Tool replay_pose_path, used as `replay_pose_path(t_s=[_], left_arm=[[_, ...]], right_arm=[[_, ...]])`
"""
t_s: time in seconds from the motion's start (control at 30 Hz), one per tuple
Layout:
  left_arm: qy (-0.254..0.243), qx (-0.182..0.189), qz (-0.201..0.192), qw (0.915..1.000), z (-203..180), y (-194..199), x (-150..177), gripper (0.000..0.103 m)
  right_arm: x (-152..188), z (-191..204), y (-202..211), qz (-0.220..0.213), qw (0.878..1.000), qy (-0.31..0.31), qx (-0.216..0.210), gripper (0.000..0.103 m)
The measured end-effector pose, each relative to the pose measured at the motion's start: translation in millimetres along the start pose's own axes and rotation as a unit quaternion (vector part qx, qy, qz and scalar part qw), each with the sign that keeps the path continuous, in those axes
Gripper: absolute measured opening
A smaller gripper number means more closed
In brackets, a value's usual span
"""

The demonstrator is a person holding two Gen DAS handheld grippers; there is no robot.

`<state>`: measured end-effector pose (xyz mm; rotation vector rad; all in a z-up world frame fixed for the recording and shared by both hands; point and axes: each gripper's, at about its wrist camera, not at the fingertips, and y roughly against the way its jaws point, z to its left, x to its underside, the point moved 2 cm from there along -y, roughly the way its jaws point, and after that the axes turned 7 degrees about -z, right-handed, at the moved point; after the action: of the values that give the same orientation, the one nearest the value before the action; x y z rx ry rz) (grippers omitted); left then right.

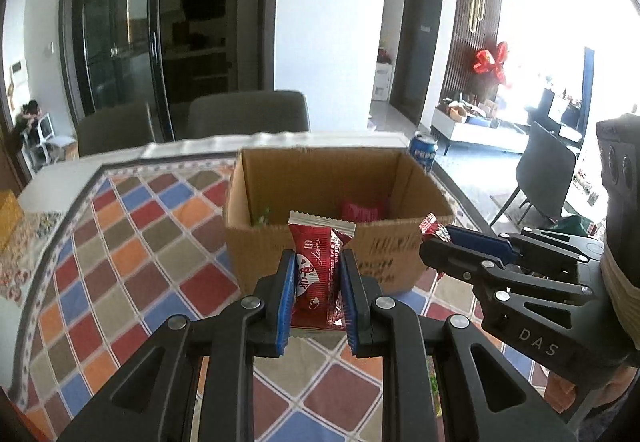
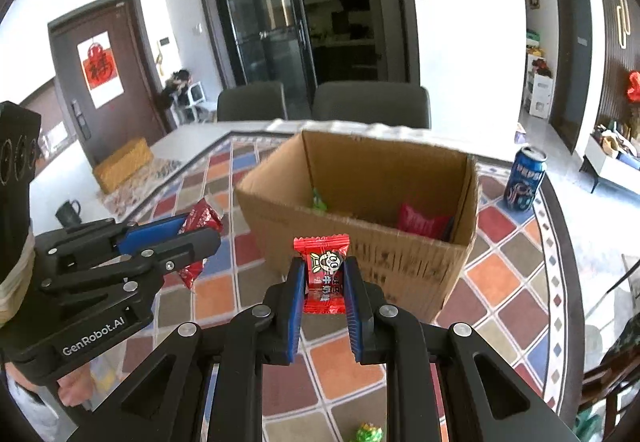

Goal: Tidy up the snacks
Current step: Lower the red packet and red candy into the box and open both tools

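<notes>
Left gripper (image 1: 318, 274), black with blue pads, is clamped tight on a dark red snack packet with white crimped ends and white lettering (image 1: 320, 266), held upright above the table, just near of the box. Right gripper (image 2: 323, 282), same build, is pinched shut on a smaller bright red candy packet with a cartoon face (image 2: 323, 270), also upright and off the table. Each gripper shows in the other's view, side by side, both in front of the box's near wall.

Open brown cardboard box (image 2: 360, 238) sits on the tablecloth with multicoloured diamond checks (image 2: 512, 282), flaps gone, scribbled writing on the near wall. Inside: a red packet (image 2: 424, 220) at the right, a bit of green wrapper (image 2: 319, 200) at the left. Blue drink can (image 2: 526, 178) stands far right of the box, apart from it. A green-yellow wrapped candy (image 2: 370, 433) lies on the cloth at the near edge. Two grey chairs (image 2: 370, 102) stand at the far side of the table.
</notes>
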<state>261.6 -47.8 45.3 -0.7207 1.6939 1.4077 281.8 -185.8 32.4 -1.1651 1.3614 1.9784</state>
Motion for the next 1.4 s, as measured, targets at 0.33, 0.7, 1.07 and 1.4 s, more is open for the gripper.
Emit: replay_pose_path(t_s=[0.33, 0.7, 1.07, 1.4], left_arm=[[-0.017, 0.006, -0.017, 0.9997, -3, -8, -36, 0.022], [-0.038, 0.002, -0.002, 0.9993, -6, -41, -60, 0.022], [-0.035, 0.01, 0.031, 0.9989, 1, -89, -67, 0.022], [-0.057, -0.007, 0.021, 0.9981, 1, -96, -68, 0.043]], right_arm=[[-32, -6, 6, -0.036, 0.999, -0.009, 0.01, 0.02], [-56, -27, -13, -0.035, 0.999, -0.015, 0.035, 0.02], [-63, -48, -43, -0.015, 0.998, -0.031, 0.054, 0.02], [-61, -49, -61, 0.006, 0.997, -0.03, 0.072, 0.028]])
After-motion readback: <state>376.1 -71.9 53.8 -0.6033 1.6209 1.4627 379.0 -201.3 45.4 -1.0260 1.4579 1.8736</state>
